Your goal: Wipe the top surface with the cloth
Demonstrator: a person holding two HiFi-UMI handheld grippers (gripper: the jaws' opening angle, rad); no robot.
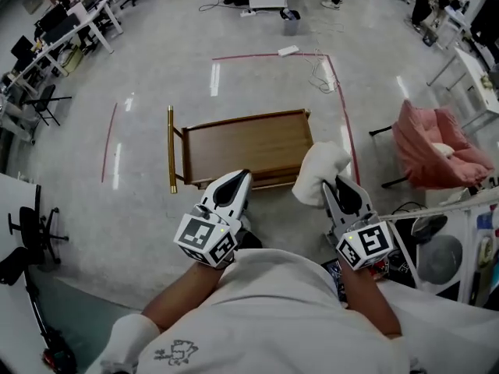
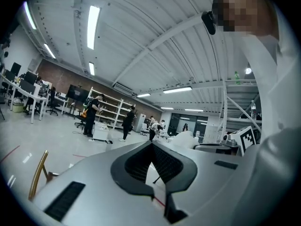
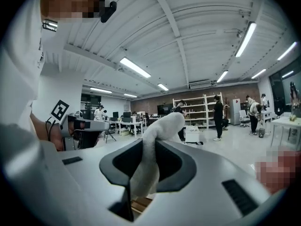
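Note:
A low wooden cart with a brown top surface point(image 1: 249, 142) stands on the floor just ahead of both grippers. My right gripper point(image 1: 327, 182) is shut on a white cloth point(image 1: 320, 170), which bunches up above the cart's near right corner. In the right gripper view the cloth point(image 3: 164, 124) rises out from between the jaws of the right gripper point(image 3: 151, 141), and a strip of wood point(image 3: 141, 204) shows below. My left gripper point(image 1: 242, 175) hovers over the cart's near edge. Its jaws are together and hold nothing, as the left gripper point(image 2: 151, 144) also shows in its own view.
A brass handle bar point(image 1: 170, 150) runs along the cart's left end. Red tape lines point(image 1: 343, 107) mark the floor around it. A pink chair point(image 1: 437, 146) stands to the right, a white round appliance point(image 1: 440, 259) near right, and a black stand point(image 1: 31, 232) at left. Desks and people are far off.

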